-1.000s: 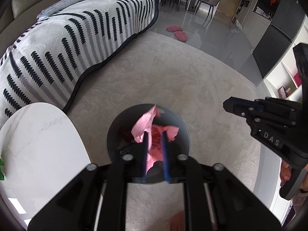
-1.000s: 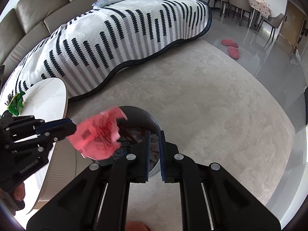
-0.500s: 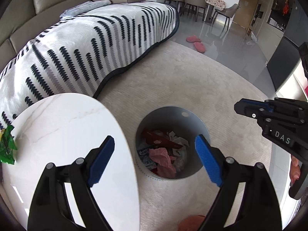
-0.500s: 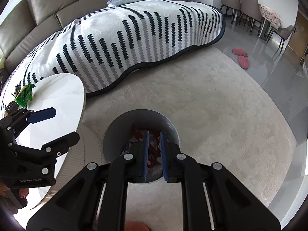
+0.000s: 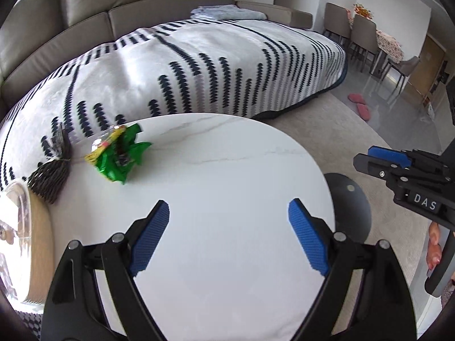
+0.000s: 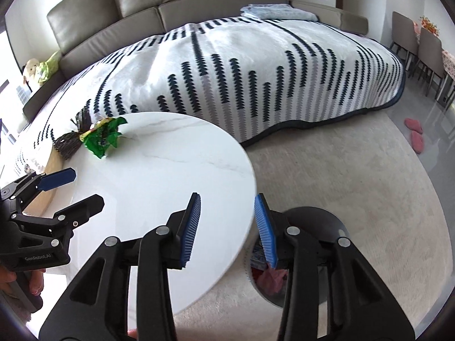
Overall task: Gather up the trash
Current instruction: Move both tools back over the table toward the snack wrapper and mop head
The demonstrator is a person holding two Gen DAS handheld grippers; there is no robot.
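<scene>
One green wrapper lies on the round white table, near its far left edge, beside a dark mesh pouch. One bin stands just past the table's right edge. Both grippers hover empty with jaws apart, the left gripper wider than the right gripper.

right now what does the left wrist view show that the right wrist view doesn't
Only the left wrist view shows the clear glass dish at the table's left edge and the dining table. Only the right wrist view shows the trash bin's contents, including a pink wrapper, and a plush toy on the sofa. Both show the green snack wrapper on the white marble table, the patterned blanket, pink slippers, and both grippers' jaws open.
</scene>
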